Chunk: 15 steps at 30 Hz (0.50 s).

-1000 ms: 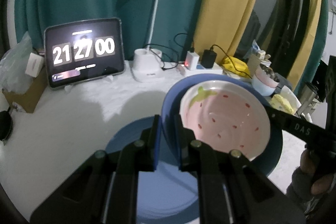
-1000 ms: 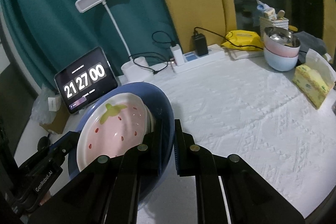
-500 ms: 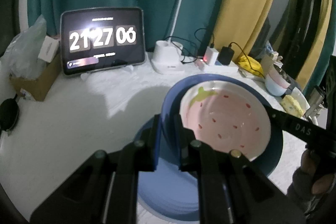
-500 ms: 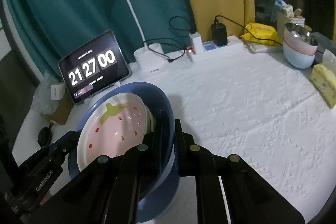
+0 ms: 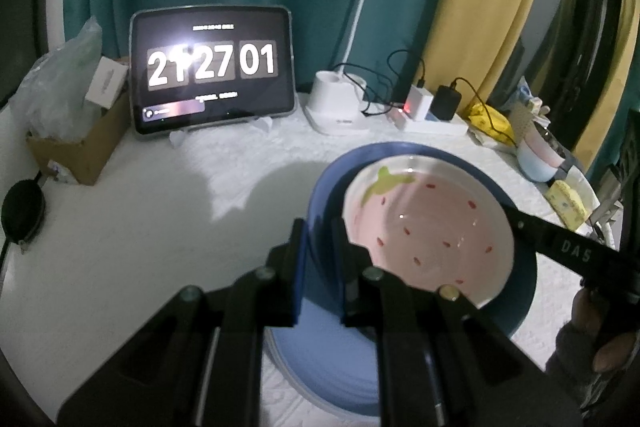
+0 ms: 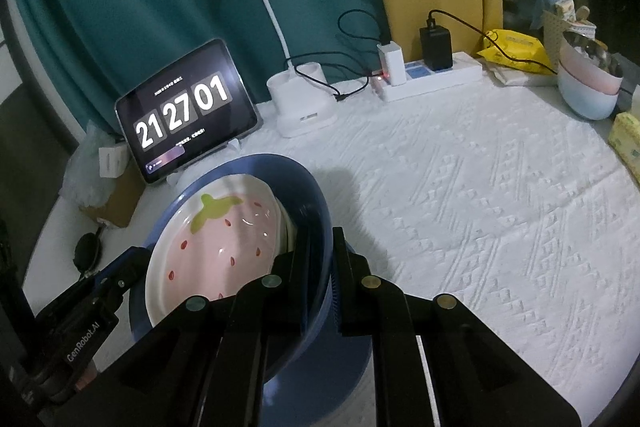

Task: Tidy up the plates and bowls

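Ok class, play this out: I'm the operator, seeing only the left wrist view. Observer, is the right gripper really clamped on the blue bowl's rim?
Observer: Yes; the right gripper grips the rim of the blue bowl, one finger inside, one outside.
Operator: Anything beneath the strawberry plate?
Observer: What look like white plate rims show just beneath it.
Operator: What lies to the bowl's right?
Observer: White tablecloth, reaching a yellow tissue pack at the edge.
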Tool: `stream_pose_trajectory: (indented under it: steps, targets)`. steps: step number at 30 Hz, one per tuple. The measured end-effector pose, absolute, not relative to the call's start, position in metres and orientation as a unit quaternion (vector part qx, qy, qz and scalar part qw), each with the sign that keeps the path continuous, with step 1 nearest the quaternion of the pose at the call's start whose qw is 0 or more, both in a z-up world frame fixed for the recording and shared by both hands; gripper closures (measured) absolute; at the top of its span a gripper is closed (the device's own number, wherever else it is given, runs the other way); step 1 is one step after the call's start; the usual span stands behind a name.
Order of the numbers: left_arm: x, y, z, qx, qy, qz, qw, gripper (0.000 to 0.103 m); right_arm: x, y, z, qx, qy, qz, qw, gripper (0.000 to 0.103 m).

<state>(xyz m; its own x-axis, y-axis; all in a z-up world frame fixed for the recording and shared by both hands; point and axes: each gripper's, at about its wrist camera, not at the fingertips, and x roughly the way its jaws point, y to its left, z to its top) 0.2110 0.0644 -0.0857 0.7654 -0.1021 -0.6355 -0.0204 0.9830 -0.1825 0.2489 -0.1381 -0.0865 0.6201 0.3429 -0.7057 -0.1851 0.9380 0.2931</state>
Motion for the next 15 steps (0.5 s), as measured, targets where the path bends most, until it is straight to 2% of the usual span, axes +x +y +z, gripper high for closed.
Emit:
stream_pose_trajectory:
  steps: [15]
  targets:
    - [0.2118,0.0576,-0.0857,-0.058,0.340,-0.011,0.939,0.089,0.2498,-0.1396,-0.0930,0.081,0.407,0.148,0.898,0.092]
